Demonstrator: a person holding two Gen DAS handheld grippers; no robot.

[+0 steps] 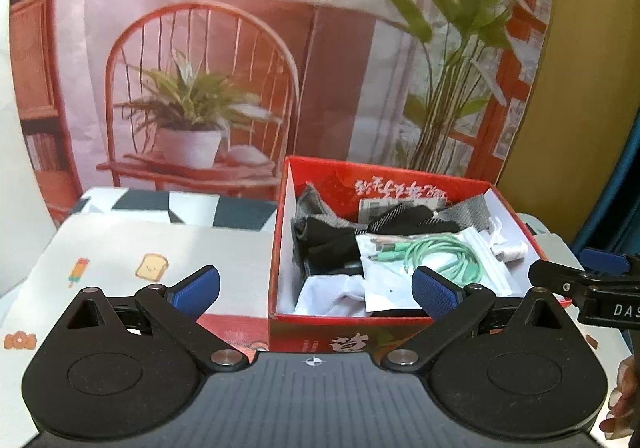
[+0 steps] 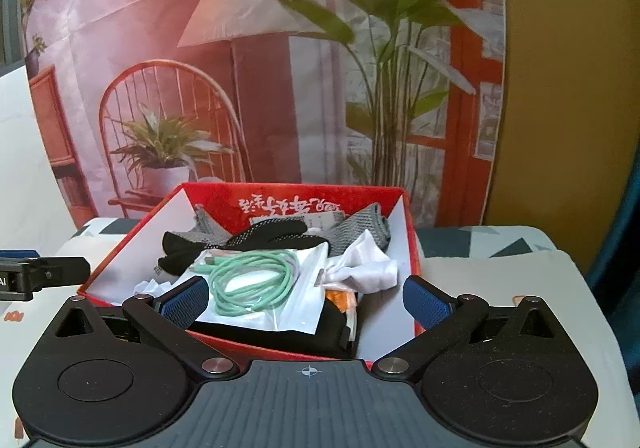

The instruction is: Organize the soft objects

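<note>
A red cardboard box [image 1: 276,248] [image 2: 412,232] with a white inside stands on the table. In it lie black dotted gloves [image 1: 332,240] [image 2: 272,234], grey knit pieces [image 1: 468,211] [image 2: 360,224], a white cloth [image 1: 332,294] [image 2: 368,268] and a clear bag with a mint green cable [image 1: 440,256] [image 2: 256,284]. My left gripper [image 1: 316,290] hovers open at the box's near left corner, holding nothing. Over the box's near edge my right gripper [image 2: 305,300] is open too, the cable bag lying below it, untouched.
The tablecloth [image 1: 152,266] has toast and ice-lolly prints. Left of the box lies a checked cloth [image 1: 180,207]. Close behind stands a printed backdrop [image 1: 200,87] of a chair, lamp and plants. A person's fingers [image 1: 624,388] show at the lower right.
</note>
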